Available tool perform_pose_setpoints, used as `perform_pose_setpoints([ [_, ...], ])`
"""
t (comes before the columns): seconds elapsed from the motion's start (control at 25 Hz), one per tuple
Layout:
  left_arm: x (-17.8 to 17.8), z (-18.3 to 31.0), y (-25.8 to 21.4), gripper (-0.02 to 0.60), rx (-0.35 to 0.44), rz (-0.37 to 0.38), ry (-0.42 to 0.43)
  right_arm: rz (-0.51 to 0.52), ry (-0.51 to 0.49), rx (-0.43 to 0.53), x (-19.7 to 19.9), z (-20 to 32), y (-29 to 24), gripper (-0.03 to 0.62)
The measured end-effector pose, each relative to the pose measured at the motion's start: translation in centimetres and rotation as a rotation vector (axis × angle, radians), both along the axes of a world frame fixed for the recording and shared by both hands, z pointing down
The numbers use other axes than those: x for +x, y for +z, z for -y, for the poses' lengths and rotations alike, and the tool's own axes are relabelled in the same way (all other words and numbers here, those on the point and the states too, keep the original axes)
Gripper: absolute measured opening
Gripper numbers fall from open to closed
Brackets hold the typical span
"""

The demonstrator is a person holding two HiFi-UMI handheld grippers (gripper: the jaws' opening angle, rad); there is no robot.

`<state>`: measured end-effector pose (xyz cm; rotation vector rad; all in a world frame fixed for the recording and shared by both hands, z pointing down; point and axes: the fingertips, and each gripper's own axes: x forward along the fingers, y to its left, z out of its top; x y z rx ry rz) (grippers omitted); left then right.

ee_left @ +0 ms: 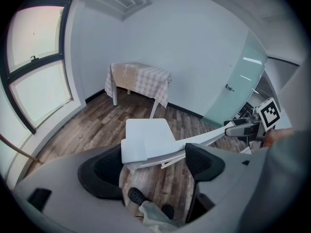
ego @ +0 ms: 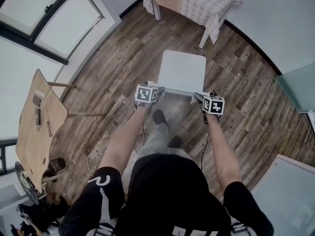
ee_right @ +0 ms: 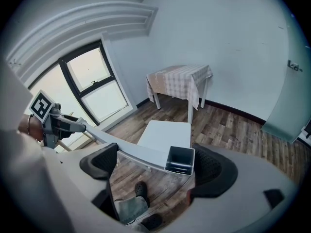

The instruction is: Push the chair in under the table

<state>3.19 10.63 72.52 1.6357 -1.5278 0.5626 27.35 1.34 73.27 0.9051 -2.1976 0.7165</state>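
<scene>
While the white chair (ego: 181,72) stands on the wooden floor (ego: 113,58) well short of the table (ego: 197,1), its seat points toward that table and its back rail (ego: 176,90) lies on the near side, just in front of the person's shoes (ego: 158,116). Bare floor shows between the chair and the table, so the chair is not pushed in

Each end of the back rail sits inside a gripper. The left gripper (ego: 156,90) is at the rail's left end, and its own view shows the jaws spread wide, with the rail end (ee_left: 133,152) against the left pad (ee_left: 104,171) and the rail running off to the right past the other pad. The right gripper (ego: 204,98) is at the right end, its jaws likewise wide apart. The rail's hollow square end (ee_right: 180,160) rests next to the right pad (ee_right: 211,171), well clear of the left one. Neither pair of jaws is clamped on the rail; it simply lies in the gap

The table is at the far side of the room near the wall, covered with a checked cloth that hangs over its edges. A large window (ego: 44,18) fills the left wall, and near it on the left is a pale wooden board on thin legs (ego: 37,122). A frosted glass door (ego: 295,85) is on the right
</scene>
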Motion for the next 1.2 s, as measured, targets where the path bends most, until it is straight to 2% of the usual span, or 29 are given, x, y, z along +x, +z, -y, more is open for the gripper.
perform_pose_setpoints([
  [0.56,-5.0,8.1,0.2,0.388,-0.004,-0.005,0.02,-0.03,0.018,-0.015,-4.8,7.8,-0.2,0.492],
  [1.2,-10.9,14.5,0.2,0.388,0.024,-0.03,0.071,-0.046,0.075,-0.021,-10.1,13.0,-0.5,0.492],
])
